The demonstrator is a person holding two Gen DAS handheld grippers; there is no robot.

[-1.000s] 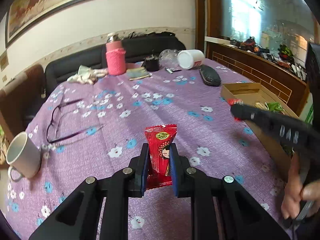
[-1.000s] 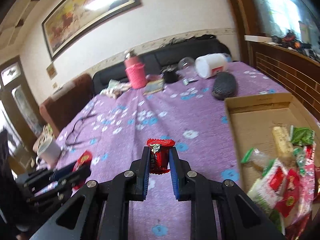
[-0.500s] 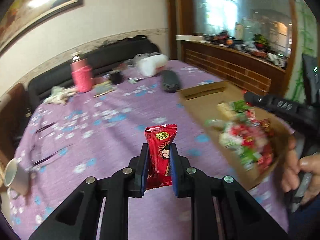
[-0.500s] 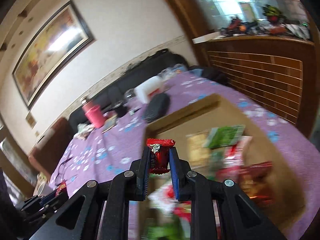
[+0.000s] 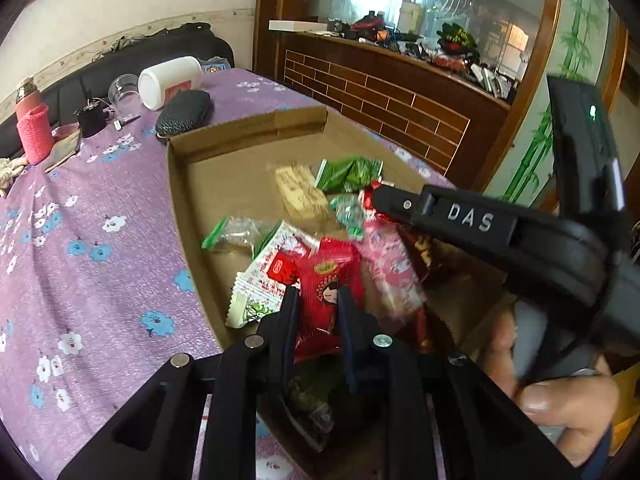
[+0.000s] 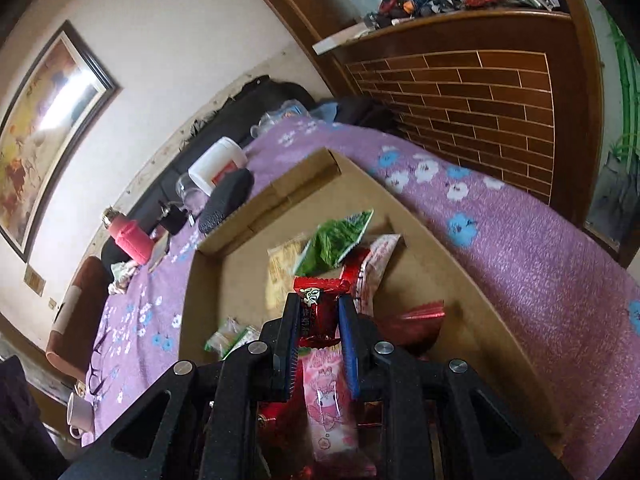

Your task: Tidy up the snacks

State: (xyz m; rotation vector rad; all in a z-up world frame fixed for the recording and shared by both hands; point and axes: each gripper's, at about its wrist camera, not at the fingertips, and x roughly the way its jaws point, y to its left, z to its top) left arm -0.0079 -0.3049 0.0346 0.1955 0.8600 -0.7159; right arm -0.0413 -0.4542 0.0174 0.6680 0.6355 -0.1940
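Left wrist view showed the left tool (image 5: 316,320) clenched on a red packet (image 5: 326,300) above the box (image 5: 180,184), likely poised to drop it among the snacks (image 5: 348,216) there. Right tool (image 6: 316,320) likewise gripped a smaller red sweet (image 6: 318,308) over the box (image 6: 420,240). Blur hid most labels; the box's near end was cut off.

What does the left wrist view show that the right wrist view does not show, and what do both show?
Only the left wrist view: the left gripper shut on a red doll packet, and the right gripper's arm with the hand holding it. Only the right wrist view: the right gripper shut on a small red candy, a framed painting, a white mug. Both: the cardboard box of snacks, the purple tablecloth.
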